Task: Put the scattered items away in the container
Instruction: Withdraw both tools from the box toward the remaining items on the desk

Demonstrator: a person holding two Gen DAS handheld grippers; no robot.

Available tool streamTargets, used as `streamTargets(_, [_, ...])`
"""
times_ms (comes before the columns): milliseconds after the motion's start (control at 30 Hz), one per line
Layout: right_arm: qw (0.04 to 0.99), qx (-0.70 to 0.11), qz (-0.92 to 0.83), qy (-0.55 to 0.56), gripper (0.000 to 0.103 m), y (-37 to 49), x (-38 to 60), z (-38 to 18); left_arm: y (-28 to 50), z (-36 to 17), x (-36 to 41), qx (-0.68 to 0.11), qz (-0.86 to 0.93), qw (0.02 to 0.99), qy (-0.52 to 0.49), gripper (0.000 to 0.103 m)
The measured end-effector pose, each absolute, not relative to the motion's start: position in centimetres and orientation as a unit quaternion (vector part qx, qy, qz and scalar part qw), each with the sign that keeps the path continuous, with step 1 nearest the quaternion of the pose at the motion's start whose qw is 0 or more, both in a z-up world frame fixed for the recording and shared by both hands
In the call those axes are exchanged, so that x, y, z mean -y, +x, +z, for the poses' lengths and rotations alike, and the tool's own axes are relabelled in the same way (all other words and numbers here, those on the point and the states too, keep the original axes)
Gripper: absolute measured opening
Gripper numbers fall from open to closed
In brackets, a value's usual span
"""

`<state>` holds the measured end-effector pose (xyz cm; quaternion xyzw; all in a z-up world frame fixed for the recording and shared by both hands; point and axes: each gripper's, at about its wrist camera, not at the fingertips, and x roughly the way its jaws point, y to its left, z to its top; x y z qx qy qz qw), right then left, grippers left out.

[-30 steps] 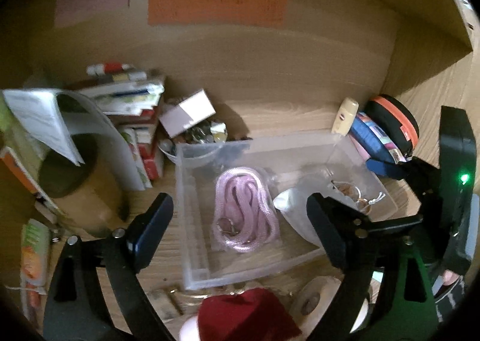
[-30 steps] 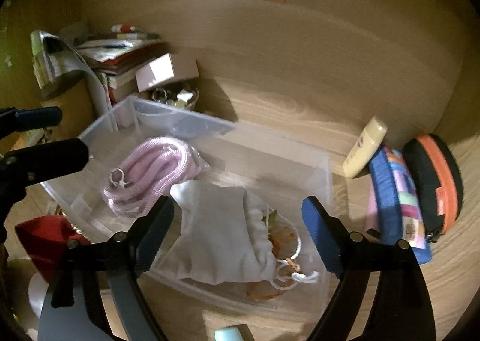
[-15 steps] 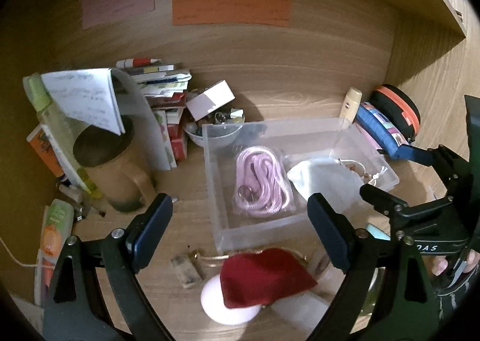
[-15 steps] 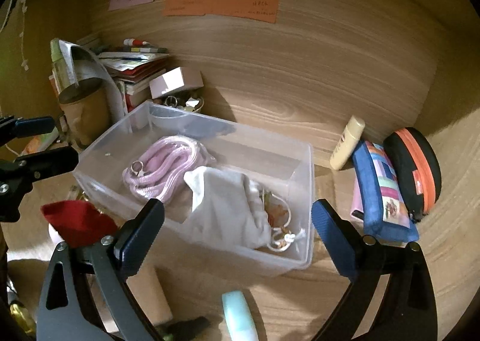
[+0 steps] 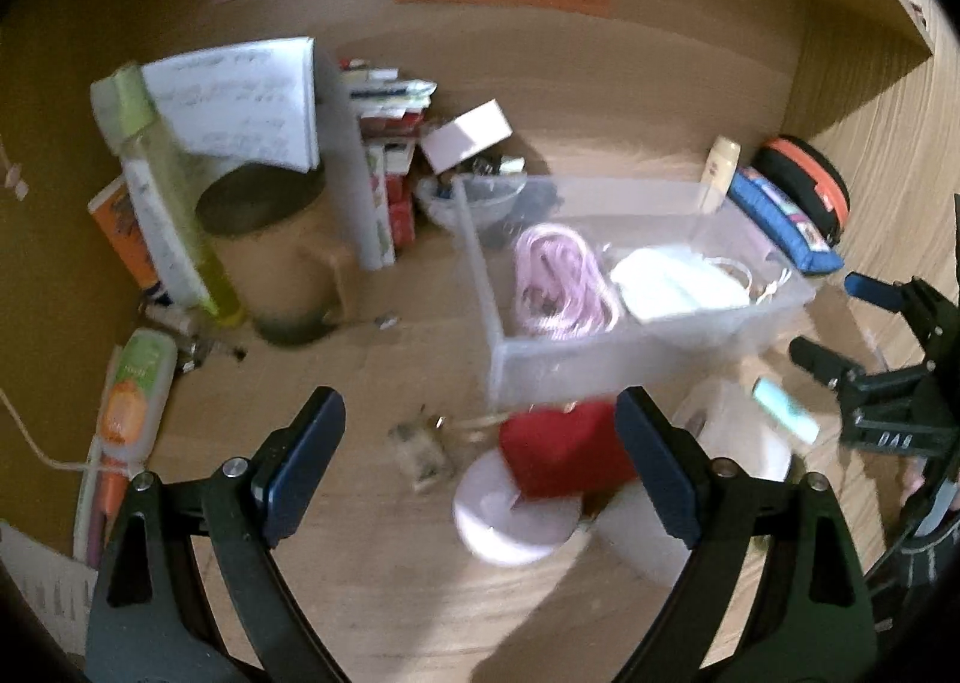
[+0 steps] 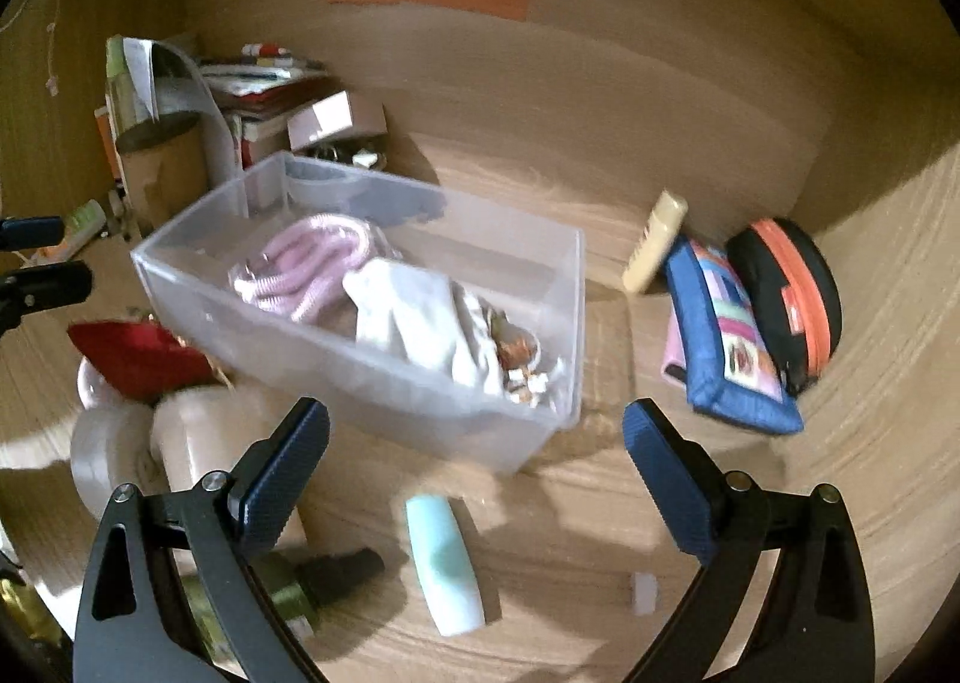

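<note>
A clear plastic bin (image 5: 774, 317) (image 6: 384, 377) on the wooden desk holds a coiled pink cord (image 5: 558, 281) (image 6: 312, 263) and a white drawstring pouch (image 5: 678, 287) (image 6: 420, 317). In front of it lie a red pouch (image 5: 564, 449) (image 6: 132, 353) on a white round thing (image 5: 510, 527), a roll of tape (image 6: 108, 461) and a pale mint tube (image 5: 786, 413) (image 6: 444, 563). My left gripper (image 5: 480, 467) is open and empty, above the desk before the red pouch. My right gripper (image 6: 477, 473) is open and empty, above the mint tube.
A brown mug (image 5: 270, 257), a green-capped bottle (image 5: 168, 203), stacked books (image 5: 384, 143) and a small bowl (image 5: 474, 197) stand at the back left. A cream tube (image 6: 654, 239), a blue pouch (image 6: 732, 341) and a black-orange case (image 6: 786, 293) lie right of the bin.
Both grippers have pulled back from the bin toward the near side of the desk. The bin now looks smaller, and more of the items in front of it show.
</note>
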<state>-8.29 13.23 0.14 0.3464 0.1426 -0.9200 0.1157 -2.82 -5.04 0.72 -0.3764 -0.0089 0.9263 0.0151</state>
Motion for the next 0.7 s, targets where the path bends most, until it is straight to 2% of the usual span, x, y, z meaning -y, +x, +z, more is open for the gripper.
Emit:
streamTargets(300, [0.105, -0.152, -0.908, 0.375, 0.098, -7.3, -14.9, -1.6, -0.5, -2.2, 5.7, 0.003, 0.907, 0.011, -0.42, 0.092])
streamTargets(700, [0.12, -0.152, -0.897, 0.397, 0.098, -6.8, -15.5, -3.2, -1.1, -6.0, 4.9, -0.012, 0.884, 0.014, -0.467, 0.092])
